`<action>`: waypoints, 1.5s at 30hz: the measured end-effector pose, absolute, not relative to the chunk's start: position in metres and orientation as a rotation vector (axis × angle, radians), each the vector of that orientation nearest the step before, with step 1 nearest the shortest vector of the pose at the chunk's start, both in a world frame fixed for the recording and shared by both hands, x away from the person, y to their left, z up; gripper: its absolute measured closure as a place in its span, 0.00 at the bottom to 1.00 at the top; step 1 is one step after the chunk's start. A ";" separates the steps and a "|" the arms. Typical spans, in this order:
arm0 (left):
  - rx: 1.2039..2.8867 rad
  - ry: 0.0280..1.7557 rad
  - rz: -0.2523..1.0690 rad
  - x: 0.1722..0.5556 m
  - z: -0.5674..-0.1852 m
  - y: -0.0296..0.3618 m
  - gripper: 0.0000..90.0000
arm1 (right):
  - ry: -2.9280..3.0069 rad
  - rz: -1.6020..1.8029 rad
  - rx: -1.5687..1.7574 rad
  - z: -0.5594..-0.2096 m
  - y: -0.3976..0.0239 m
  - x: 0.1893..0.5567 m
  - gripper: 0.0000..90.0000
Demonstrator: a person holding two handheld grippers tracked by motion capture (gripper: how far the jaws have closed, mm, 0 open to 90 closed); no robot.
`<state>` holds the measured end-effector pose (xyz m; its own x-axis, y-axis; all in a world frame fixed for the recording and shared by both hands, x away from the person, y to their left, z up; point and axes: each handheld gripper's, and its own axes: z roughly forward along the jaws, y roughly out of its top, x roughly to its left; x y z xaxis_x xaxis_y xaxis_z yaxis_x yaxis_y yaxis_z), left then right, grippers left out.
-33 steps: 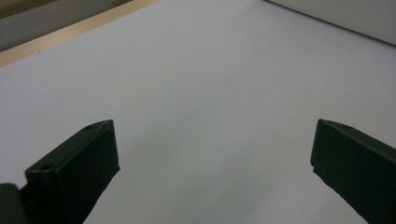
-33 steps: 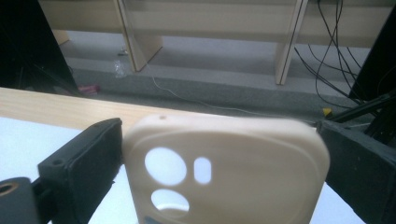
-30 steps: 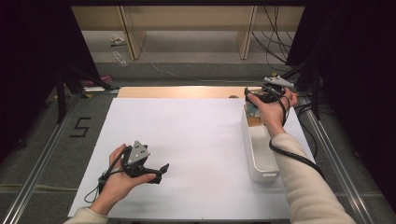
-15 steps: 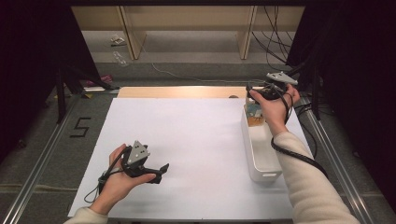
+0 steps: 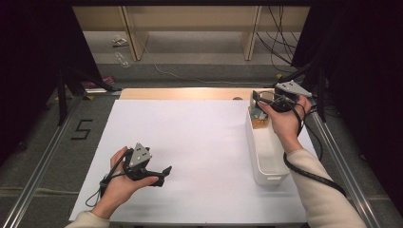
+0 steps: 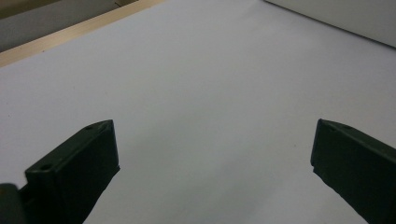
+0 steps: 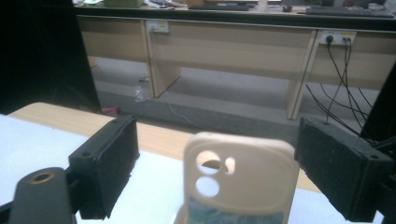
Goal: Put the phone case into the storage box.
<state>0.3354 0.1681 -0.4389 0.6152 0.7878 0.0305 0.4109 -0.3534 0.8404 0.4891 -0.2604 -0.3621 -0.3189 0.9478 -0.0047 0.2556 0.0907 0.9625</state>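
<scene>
Phone case [image 7: 240,179], cream, with camera cut-outs at its upper part: stands upright between the two black jaws of the right gripper [image 7: 215,172], its top edge about level with the jaw tips. Jaws spread wide, a clear gap on either side of the case, neither pad touching it; the stance reads as an approach lined up for a grasp across the case's width. Case sits at the far end of the white bin [image 5: 267,156], where the right hand [image 5: 284,121] holds the gripper above it. Other contents beneath the case: too blurred to name.

Left gripper [image 6: 212,154]: jaws wide, nothing between them, only the white table sheet [image 6: 205,84] ahead. Left hand [image 5: 124,183] rests it low on the sheet, well apart from the bin, apparently parked.
</scene>
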 end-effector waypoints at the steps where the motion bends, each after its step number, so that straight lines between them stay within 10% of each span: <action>1: 1.982 0.945 0.555 0.335 -0.439 0.168 0.01 | 1.682 1.271 1.195 -0.362 -0.261 0.486 0.16; 45: 1.957 0.920 0.543 0.327 -0.436 0.168 0.00 | 1.978 1.460 0.936 -0.386 -0.270 0.381 0.17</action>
<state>0.3274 0.1682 -0.4363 0.6302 0.7763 0.0185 0.3911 -0.3379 0.8561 0.3810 -0.2704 -0.3861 -0.6353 0.7723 0.0020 0.2293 0.1861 0.9554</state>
